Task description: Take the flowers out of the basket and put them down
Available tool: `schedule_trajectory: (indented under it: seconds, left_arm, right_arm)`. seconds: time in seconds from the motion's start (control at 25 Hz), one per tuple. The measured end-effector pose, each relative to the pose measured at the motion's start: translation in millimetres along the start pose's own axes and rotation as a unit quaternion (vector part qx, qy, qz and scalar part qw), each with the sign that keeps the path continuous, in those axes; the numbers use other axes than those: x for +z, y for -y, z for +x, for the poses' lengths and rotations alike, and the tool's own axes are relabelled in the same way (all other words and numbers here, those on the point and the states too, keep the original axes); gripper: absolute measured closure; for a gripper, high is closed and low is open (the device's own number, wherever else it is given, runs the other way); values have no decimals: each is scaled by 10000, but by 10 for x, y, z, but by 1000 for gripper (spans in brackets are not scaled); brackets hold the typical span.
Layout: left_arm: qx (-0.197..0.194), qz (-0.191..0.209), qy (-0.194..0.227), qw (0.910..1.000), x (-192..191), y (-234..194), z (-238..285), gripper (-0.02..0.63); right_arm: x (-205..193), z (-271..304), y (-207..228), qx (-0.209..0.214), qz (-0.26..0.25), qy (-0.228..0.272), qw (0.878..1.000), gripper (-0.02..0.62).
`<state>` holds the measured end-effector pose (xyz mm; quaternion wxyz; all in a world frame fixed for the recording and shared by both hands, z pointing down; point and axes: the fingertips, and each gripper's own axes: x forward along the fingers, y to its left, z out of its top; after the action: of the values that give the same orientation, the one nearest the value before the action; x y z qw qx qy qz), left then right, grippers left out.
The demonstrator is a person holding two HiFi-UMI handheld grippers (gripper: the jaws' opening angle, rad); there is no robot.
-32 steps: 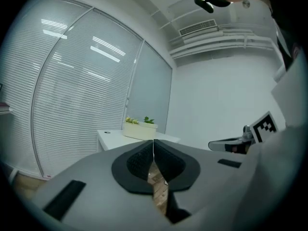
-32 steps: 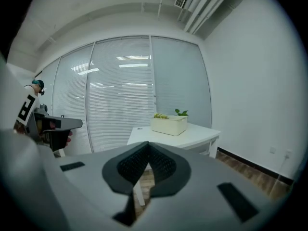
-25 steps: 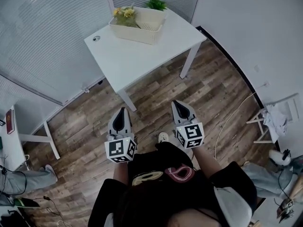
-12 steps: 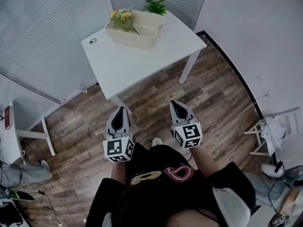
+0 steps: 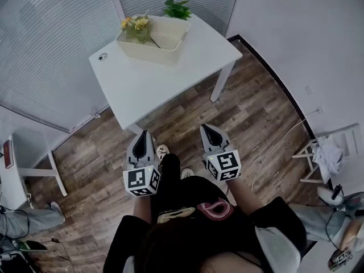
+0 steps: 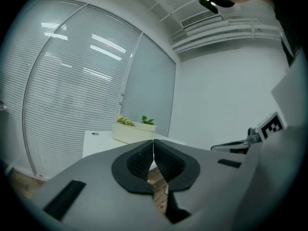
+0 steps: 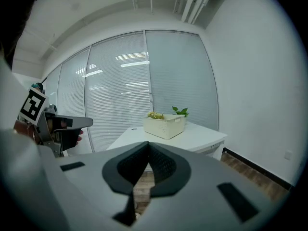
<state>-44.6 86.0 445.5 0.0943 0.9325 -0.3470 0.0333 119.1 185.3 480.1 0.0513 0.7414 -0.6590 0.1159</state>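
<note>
A cream basket (image 5: 152, 40) stands at the far side of a white table (image 5: 165, 67). Yellow flowers (image 5: 135, 26) stick out of its left end and a green leafy sprig (image 5: 177, 8) out of its far right end. My left gripper (image 5: 142, 140) and right gripper (image 5: 208, 133) hang side by side over the wooden floor, short of the table's near edge, both shut and empty. The left gripper view shows the basket (image 6: 134, 131) ahead beyond the closed tips (image 6: 153, 142). In the right gripper view the basket (image 7: 164, 126) sits past the closed tips (image 7: 147, 144).
Blinds-covered glass walls (image 5: 51, 44) rise behind the table and at its left. A white wall (image 5: 307, 33) runs along the right. A second white table (image 5: 23, 169) stands at the left, and a stool with cloth (image 5: 325, 152) and a cable (image 5: 278, 144) at the right.
Both grippers have come nearer to the table together, still shut. The table and basket have slid left and lower in the head view. A shoe now shows between the grippers.
</note>
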Motion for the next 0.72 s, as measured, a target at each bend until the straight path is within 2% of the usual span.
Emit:
schedule_trajectory:
  seconds: [0.44,0.72]
  left_arm:
    - [-403,-22,66,9992,221,-192,866,588]
    - [-505,-68,53,9987,361,-601,1479,588]
  right_arm:
    - [272,619,384,-423,45,16,9991,584]
    - [482,1282,463,-505,3,30,9987,584]
